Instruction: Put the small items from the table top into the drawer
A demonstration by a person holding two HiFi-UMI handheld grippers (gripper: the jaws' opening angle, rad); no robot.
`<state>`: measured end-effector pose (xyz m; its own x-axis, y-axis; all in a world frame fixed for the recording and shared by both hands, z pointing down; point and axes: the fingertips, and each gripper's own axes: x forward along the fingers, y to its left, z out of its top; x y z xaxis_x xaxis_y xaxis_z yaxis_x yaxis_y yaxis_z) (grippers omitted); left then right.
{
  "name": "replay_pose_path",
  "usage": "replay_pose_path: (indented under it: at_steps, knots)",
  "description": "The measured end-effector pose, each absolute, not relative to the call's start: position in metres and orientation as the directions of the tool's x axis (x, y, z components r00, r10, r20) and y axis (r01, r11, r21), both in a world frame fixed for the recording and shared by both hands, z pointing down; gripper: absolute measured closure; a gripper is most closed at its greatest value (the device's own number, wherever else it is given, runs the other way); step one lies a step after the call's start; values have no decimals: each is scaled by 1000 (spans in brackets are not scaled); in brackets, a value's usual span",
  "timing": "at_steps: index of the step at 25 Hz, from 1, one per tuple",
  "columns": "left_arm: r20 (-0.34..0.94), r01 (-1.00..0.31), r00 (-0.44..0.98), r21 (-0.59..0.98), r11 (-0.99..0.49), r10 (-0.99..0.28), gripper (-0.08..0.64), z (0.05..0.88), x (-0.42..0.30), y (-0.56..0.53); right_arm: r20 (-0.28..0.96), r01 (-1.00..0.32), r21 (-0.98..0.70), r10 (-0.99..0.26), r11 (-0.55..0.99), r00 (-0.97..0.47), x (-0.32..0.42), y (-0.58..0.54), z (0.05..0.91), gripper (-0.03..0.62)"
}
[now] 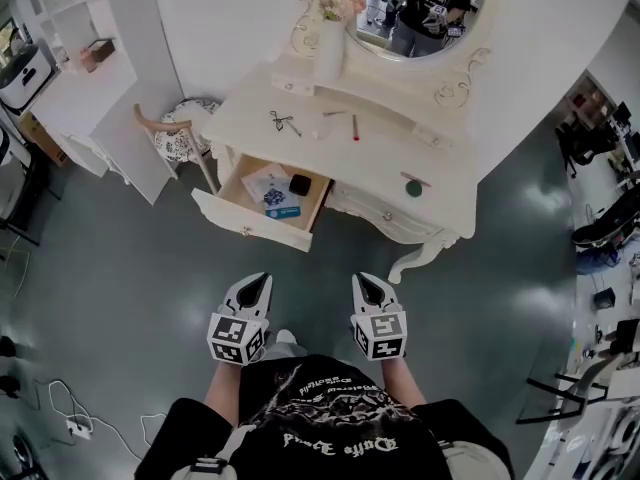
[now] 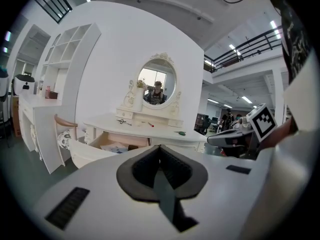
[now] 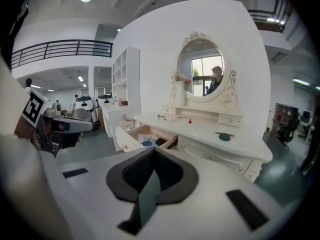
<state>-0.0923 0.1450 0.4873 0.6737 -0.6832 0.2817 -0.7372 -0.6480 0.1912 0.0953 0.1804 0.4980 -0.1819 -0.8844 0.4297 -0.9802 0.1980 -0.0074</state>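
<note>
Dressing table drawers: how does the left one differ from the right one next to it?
The left drawer is pulled out, while the right drawer is shut. The left drawer's inside is in view and holds a black box and papers, while the right drawer's contents are hidden. Both have cream-white fronts.

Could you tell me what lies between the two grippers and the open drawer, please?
Only bare grey floor, as the head view shows. The left gripper and right gripper are short of the drawer, with nothing in between.
</note>
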Motion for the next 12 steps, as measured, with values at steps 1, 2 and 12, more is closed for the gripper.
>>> replay_pose_path:
  at_steps: [1,2,12]
  knots:
    - [283,-727,684,193,-658,-673,545,489,-90,139,434,-982,-8,-884,189,-174,95,175,500,583]
    - [285,-713,698,202,-671,-656,545,492,-87,135,442,-984,-6,-882,177,-161,96,174,502,583]
    - [301,-591,797,213,-778,-524,545,492,-66,122,459,-997,-40,-885,68,-79,92,164,508,582]
